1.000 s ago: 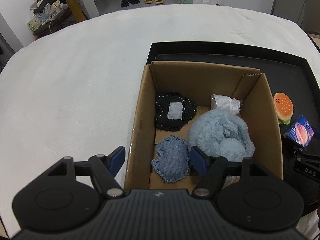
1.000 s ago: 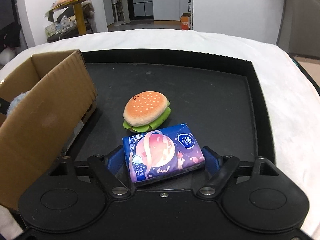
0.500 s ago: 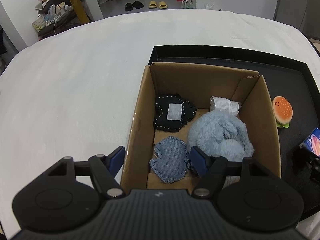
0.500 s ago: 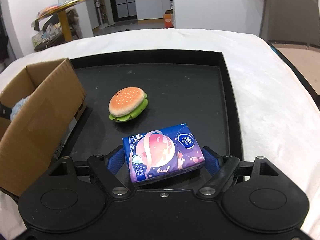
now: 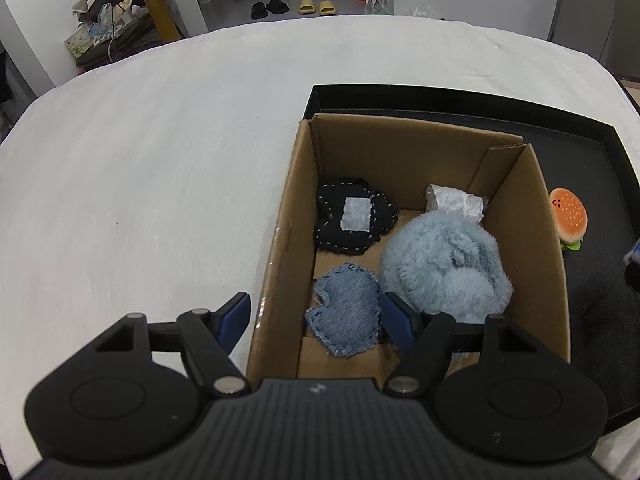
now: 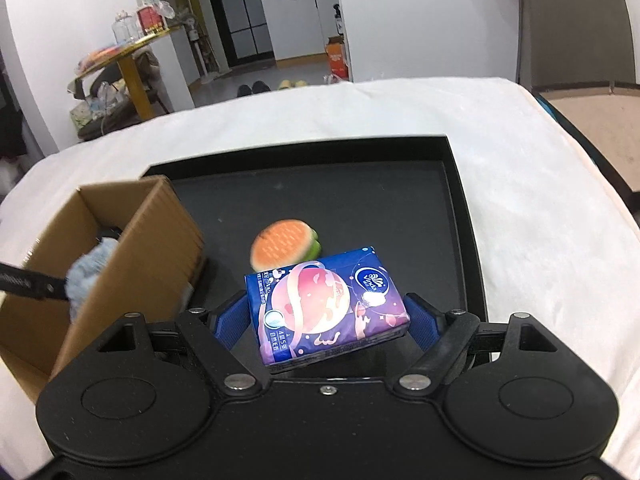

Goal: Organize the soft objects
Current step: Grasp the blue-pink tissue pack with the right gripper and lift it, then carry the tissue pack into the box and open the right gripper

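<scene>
The tissue pack (image 6: 326, 308), a soft rectangular packet in glossy purple-blue film printed with a pink planet, sits clamped between the blue pads (image 6: 228, 324) of the right gripper (image 6: 326, 320), held above the black tray (image 6: 460, 216) and tilted so its right end sits a little lower. The right gripper points forward and downward over the tray's near half, with the cardboard box (image 6: 156, 248) to its left. Just beyond the pack, a plush hamburger (image 6: 280, 248) with an orange bun and green lettuce edge lies on the tray floor, blurred in this view.

The left gripper (image 5: 316, 316) hovers over the near left corner of the box, angled down into it, its fingers spread wide apart and holding nothing: one blue pad (image 5: 236, 316) hangs outside the left wall, the other inside near the fluffy plush (image 5: 444, 264). The box is plain brown corrugated card, open-topped, and stands at the tray's left end on the white padded tabletop (image 5: 160, 180). Inside lie a black fabric piece (image 5: 356, 220) with white stitching and a pale patch, a frayed denim piece (image 5: 348, 316), the round pale-blue fluffy plush, and a crumpled white tissue wad (image 5: 456, 202) in the far right corner.
</scene>
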Demonstrator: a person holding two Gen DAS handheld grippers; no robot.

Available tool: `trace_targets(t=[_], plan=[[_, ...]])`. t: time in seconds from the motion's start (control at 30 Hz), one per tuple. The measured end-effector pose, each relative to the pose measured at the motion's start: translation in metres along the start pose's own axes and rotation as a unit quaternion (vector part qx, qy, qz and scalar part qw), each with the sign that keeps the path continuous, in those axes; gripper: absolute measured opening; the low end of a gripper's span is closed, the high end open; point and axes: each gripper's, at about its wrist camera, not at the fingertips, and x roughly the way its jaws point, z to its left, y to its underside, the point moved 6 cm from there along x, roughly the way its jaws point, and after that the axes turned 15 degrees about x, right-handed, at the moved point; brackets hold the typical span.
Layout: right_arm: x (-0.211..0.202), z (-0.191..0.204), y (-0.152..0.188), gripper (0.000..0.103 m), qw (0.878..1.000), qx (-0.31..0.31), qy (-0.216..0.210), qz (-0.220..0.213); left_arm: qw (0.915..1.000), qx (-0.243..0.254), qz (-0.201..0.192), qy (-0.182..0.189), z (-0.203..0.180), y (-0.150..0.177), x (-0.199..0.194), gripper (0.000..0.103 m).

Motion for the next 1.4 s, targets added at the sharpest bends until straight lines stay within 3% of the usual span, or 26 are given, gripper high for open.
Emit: trace_targets(t=[0.43,0.8,1.03,1.23,1.4], plan=[[-0.018,0.036,-0.017,0.079,0.999,-0.015,-0.020,-0.023,0.9997,0.003,-0.003,0.022,0.004,0.008,0.002,0.070],[-0.024,0.069,-0.014,0.079,0.998,-0.032,-0.043,-0.016,0.9982,-0.028,-0.020,0.048,0.016,0.016,-0.002,0.070],[-0.032,0.110,-0.018,0.079,0.994,-0.068,-0.083,0.008,0.9963,-0.061,-0.041,0.044,0.037,0.028,-0.020,0.070],[-0.034,0.139,-0.021,0.079,0.988,-0.089,-0.115,0.043,0.9924,-0.092,-0.044,0.069,0.051,0.040,-0.030,0.067],[-0.027,0.162,-0.016,0.079,0.979,-0.110,-0.146,0.087,0.9893,-0.105,-0.043,0.091,0.058,0.045,-0.035,0.056]])
